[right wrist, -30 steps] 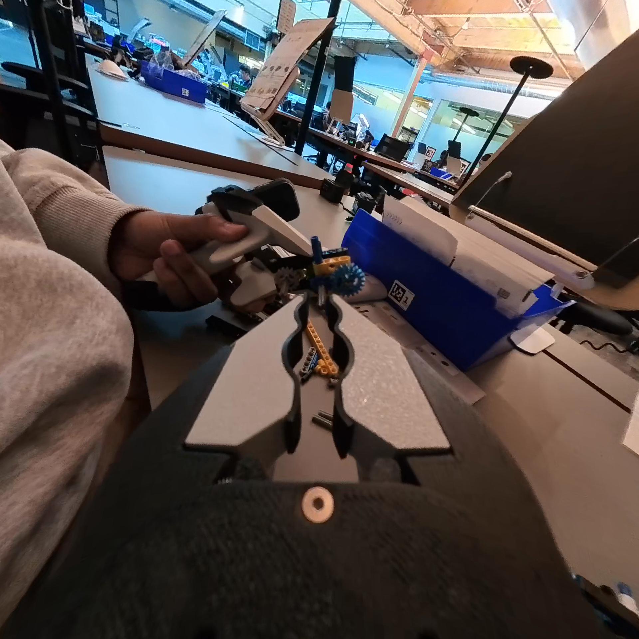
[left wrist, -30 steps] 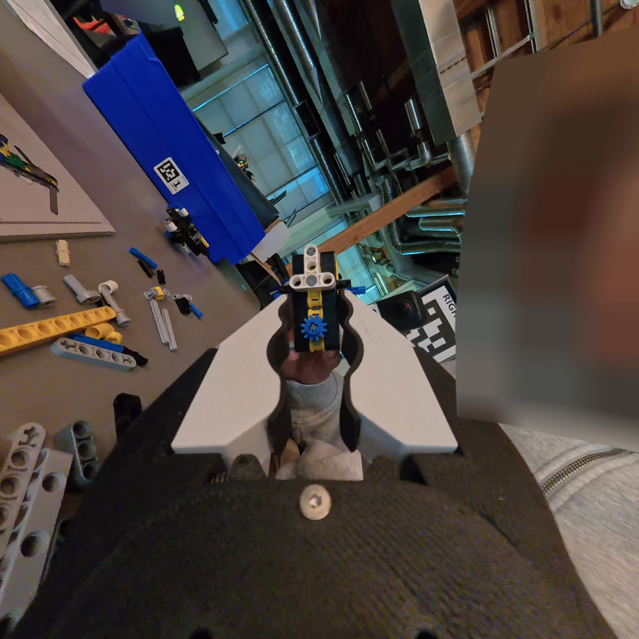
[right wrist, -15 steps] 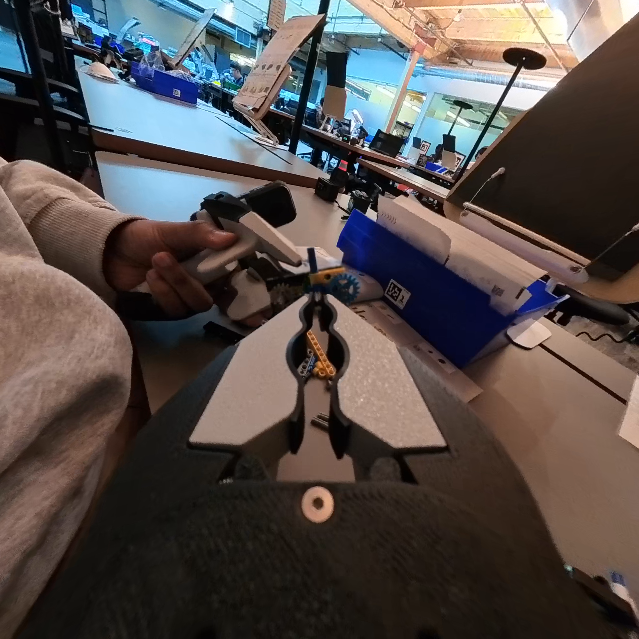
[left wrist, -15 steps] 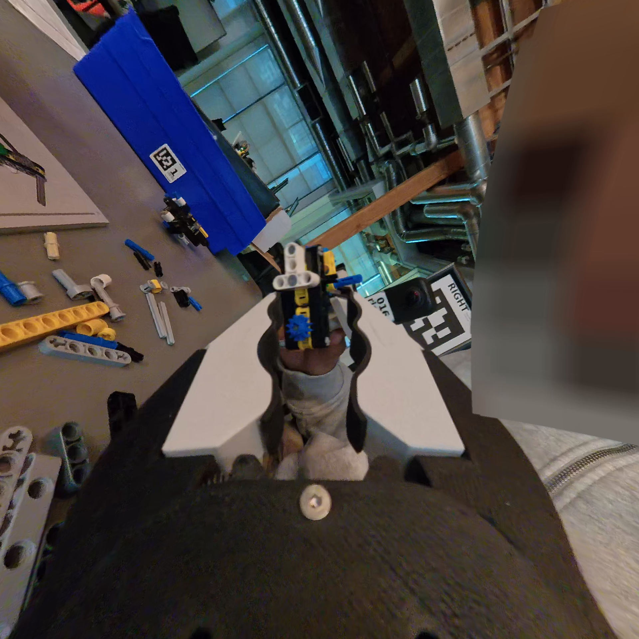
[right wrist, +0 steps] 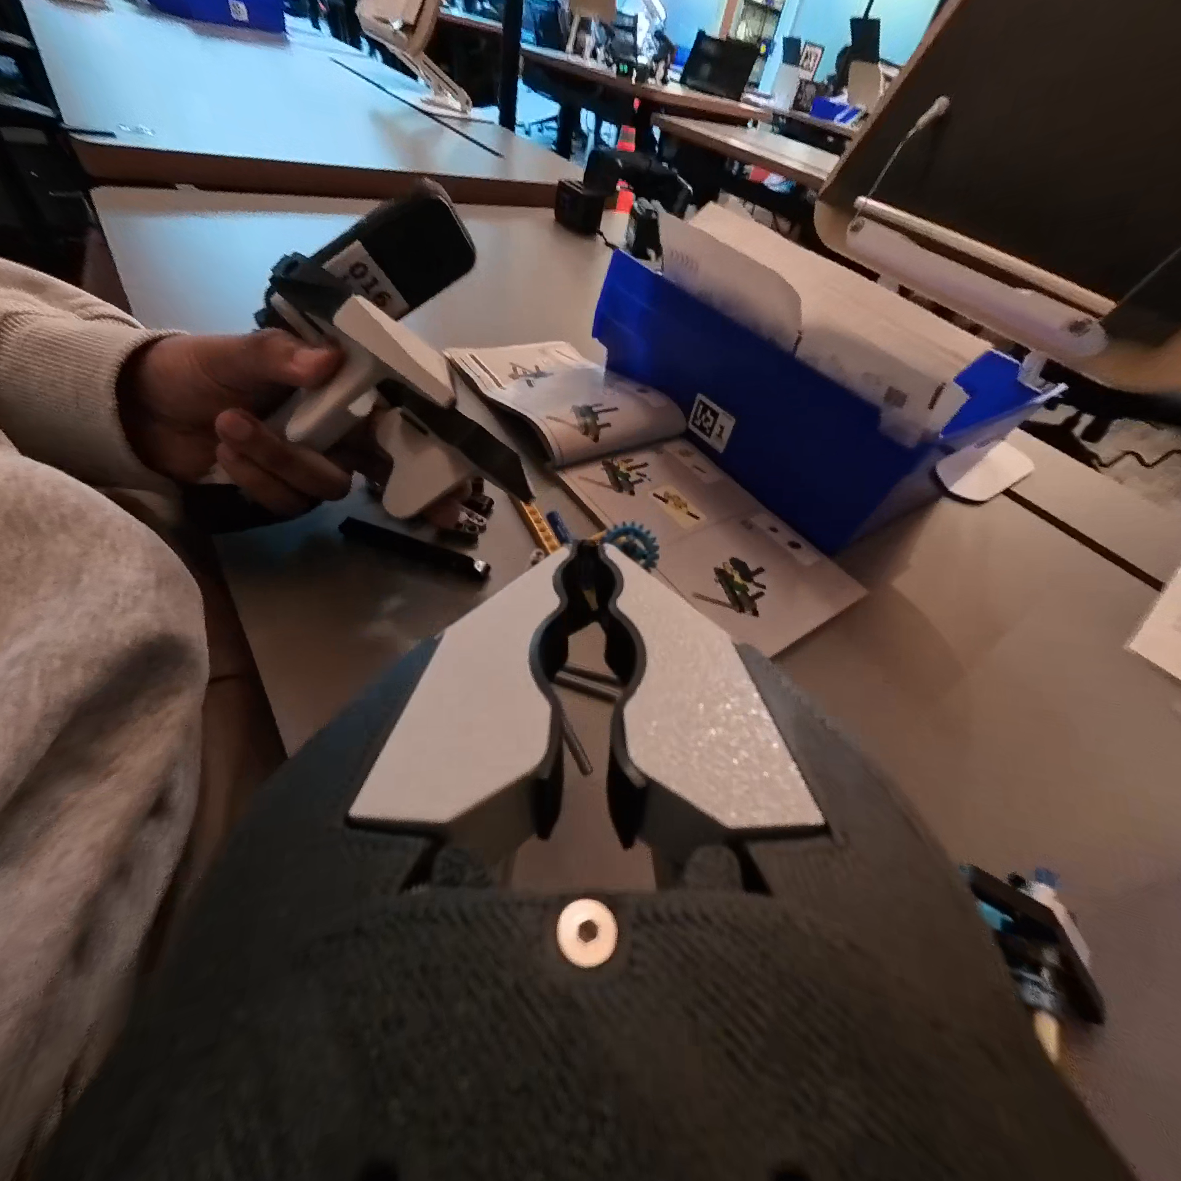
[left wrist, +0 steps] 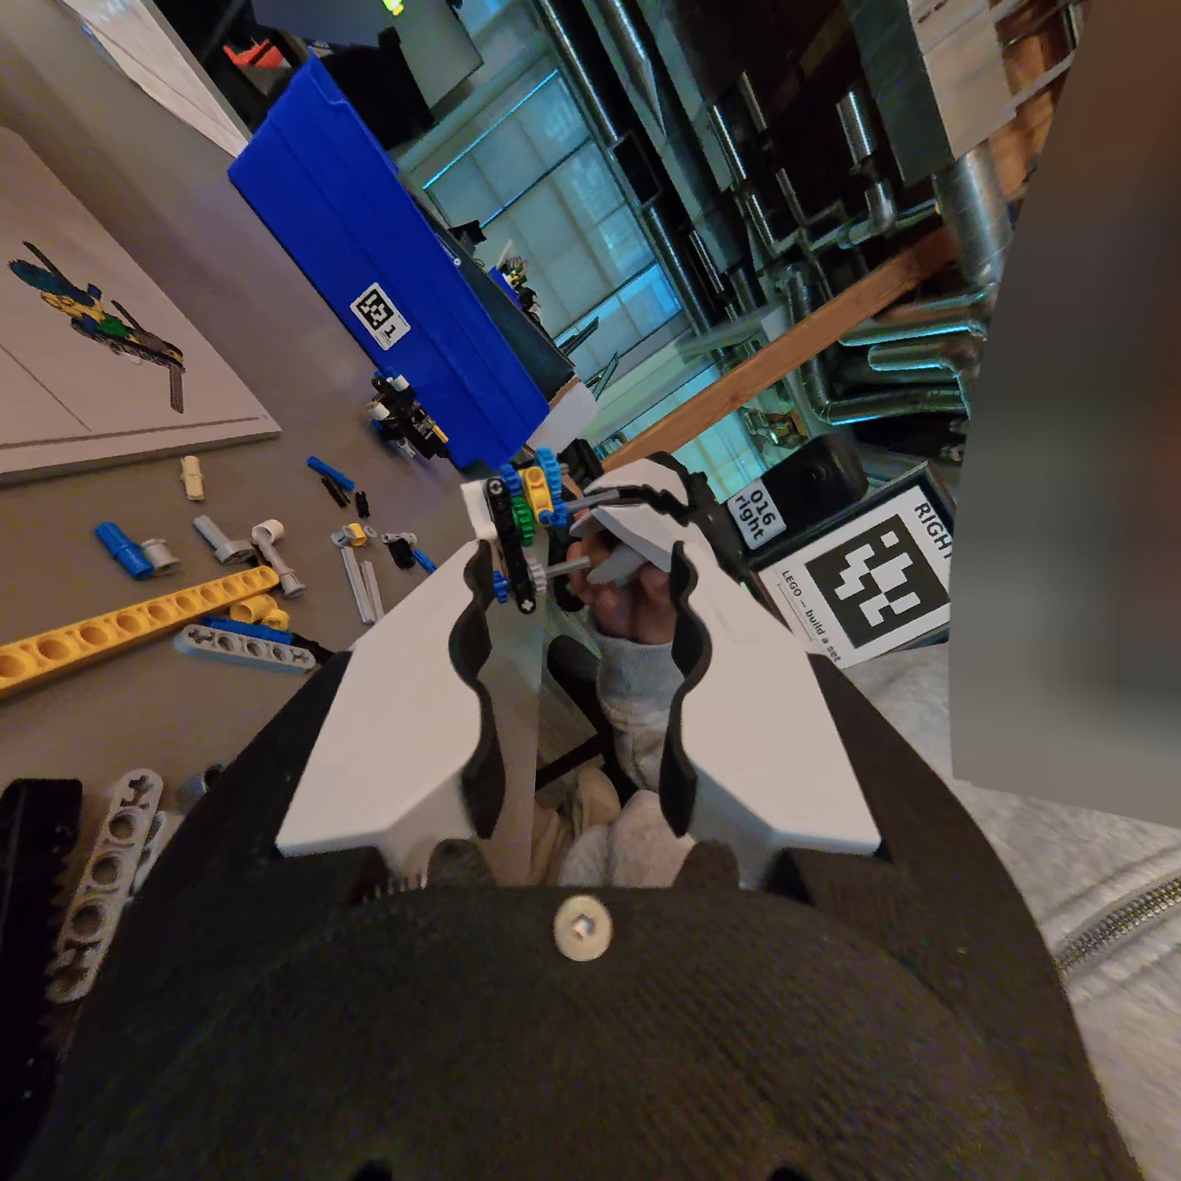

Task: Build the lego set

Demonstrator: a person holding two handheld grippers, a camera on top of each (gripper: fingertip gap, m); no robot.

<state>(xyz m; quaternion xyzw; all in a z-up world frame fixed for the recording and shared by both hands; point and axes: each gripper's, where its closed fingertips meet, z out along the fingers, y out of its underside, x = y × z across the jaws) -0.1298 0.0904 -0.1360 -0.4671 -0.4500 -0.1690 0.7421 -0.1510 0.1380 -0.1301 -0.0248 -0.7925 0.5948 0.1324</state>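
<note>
left claw [left wrist: 578,562] now spread wide, nothing in it. half a second ago it was pinched on the lego gear assembly [left wrist: 525,524]; that sub-build has passed to the right claw [right wrist: 589,557], which is clamped shut on it, blue gear poking out at 1 o'clock of its tips. in the left wrist view the assembly sits just past the left claw's tips at 11 o'clock, black beam, green and blue gears, yellow connector, grey axles, the far claw's fingers against it. right view shows the left claw up off the counter [right wrist: 958,639] at 10 o'clock, apart from the build.

loose parts on the counter at 9 o'clock in the left view: long yellow beam [left wrist: 128,629], grey beam [left wrist: 246,648], blue pin [left wrist: 124,549]. instruction booklet [right wrist: 575,409] open beside the blue bin [right wrist: 799,409] at 12 to 1 o'clock.

meaning: handoff looks done, left claw is free, likely to fetch the next piece. build appears far from finished given the parts left.
</note>
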